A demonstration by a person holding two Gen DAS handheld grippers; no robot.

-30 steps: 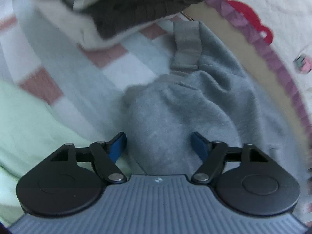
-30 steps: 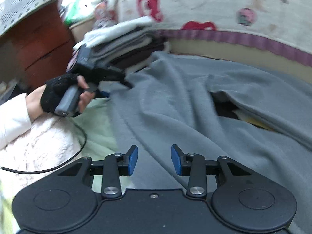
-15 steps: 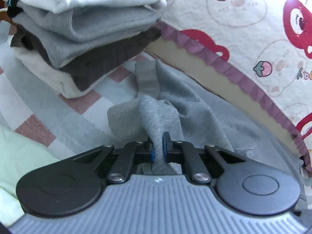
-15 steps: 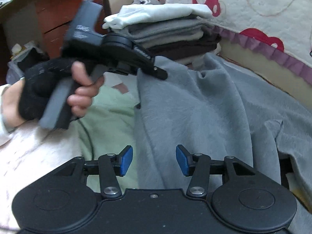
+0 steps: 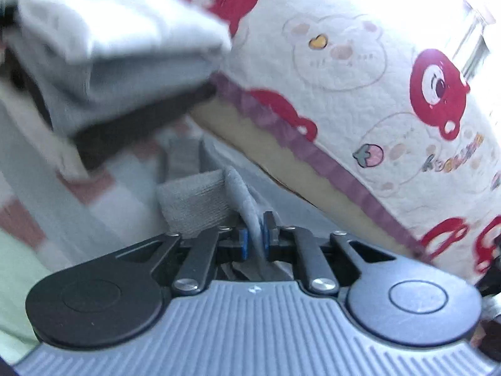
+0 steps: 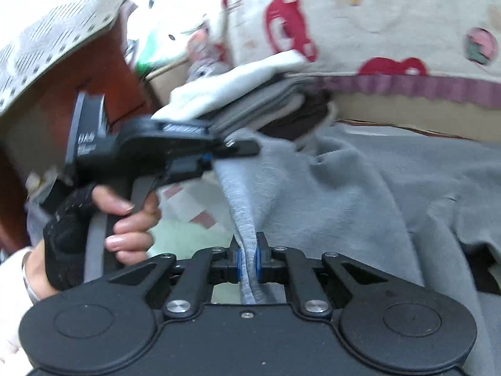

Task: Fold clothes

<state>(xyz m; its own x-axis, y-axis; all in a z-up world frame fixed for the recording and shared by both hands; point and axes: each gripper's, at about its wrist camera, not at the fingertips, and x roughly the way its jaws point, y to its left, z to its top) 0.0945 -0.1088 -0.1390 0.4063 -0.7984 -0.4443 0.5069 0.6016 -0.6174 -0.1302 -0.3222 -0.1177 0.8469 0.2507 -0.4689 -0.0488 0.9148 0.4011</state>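
Observation:
A grey sweatshirt [image 6: 360, 194] lies spread over the bed. My left gripper [image 5: 254, 240] is shut on a fold of its edge, beside the ribbed cuff [image 5: 194, 203]. In the right wrist view that same left gripper [image 6: 219, 153] is held by a gloved hand [image 6: 94, 228] and pinches the cloth at the upper left. My right gripper [image 6: 248, 264] is shut on the same edge lower down, and the hem [image 6: 238, 200] runs taut between the two.
A stack of folded clothes [image 6: 250, 97] [image 5: 103, 62] sits behind the sweatshirt. A bear-print quilt [image 5: 360, 78] with a purple trim rises along the far side. A wooden cabinet [image 6: 62, 103] stands at left. Checked sheet [image 5: 94, 194] and pale green cloth [image 5: 15, 266] lie below.
My right gripper has closed on the sweatshirt's edge; it was open half a second ago. The left gripper, shut since half a second ago, has lifted the cloth a little.

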